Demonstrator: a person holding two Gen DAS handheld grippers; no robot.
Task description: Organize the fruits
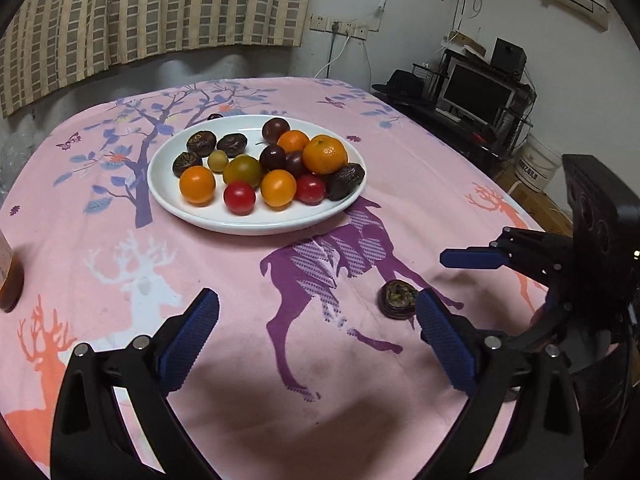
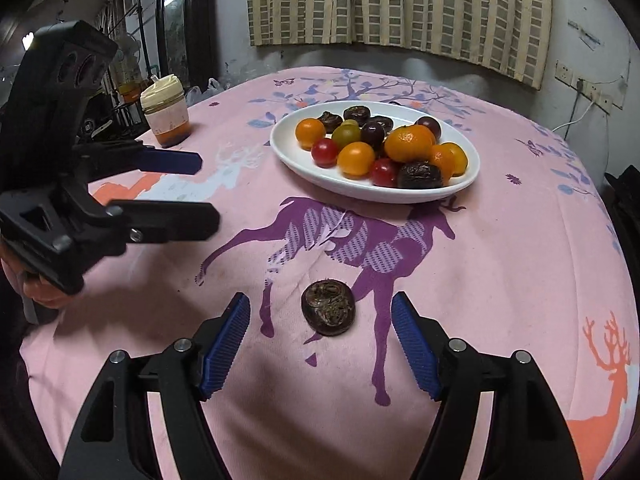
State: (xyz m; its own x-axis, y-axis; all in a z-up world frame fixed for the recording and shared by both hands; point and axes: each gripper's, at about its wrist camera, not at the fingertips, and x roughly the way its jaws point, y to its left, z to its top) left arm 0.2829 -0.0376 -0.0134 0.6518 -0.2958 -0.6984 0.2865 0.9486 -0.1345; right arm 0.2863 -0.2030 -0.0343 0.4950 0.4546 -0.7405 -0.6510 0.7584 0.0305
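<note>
The right gripper [image 2: 320, 344] has its jaws spread wide and holds nothing. It hangs low over the tabletop [image 2: 520, 264], tilted down and forward, with a single dark wrinkled fruit [image 2: 328, 307] lying on the pink cloth just ahead, in line with the gap between its blue ribbed pads [image 2: 226, 350] and clear of both.

The left gripper [image 1: 316, 336] also has its jaws wide apart and empty. It hovers over the purple deer print [image 1: 320, 276], pointed toward the plate. From the right wrist view it comes in from the left, lying nearly level above the cloth, with part of the person's hand [image 2: 38, 286] showing under its body.

In the left wrist view the loose fruit [image 1: 397, 298] sits just beside the left gripper's right pad, and the right gripper [image 1: 472, 260] reaches in from the right edge.

Farther back, the white oval plate [image 1: 192, 216] holds a heap of fruit: an orange mandarin [image 1: 325, 154], red and orange small tomatoes, dark plums and more wrinkled dark fruits. A jar [image 2: 166, 110] with a cream lid stands near the tabletop's left rim.
</note>
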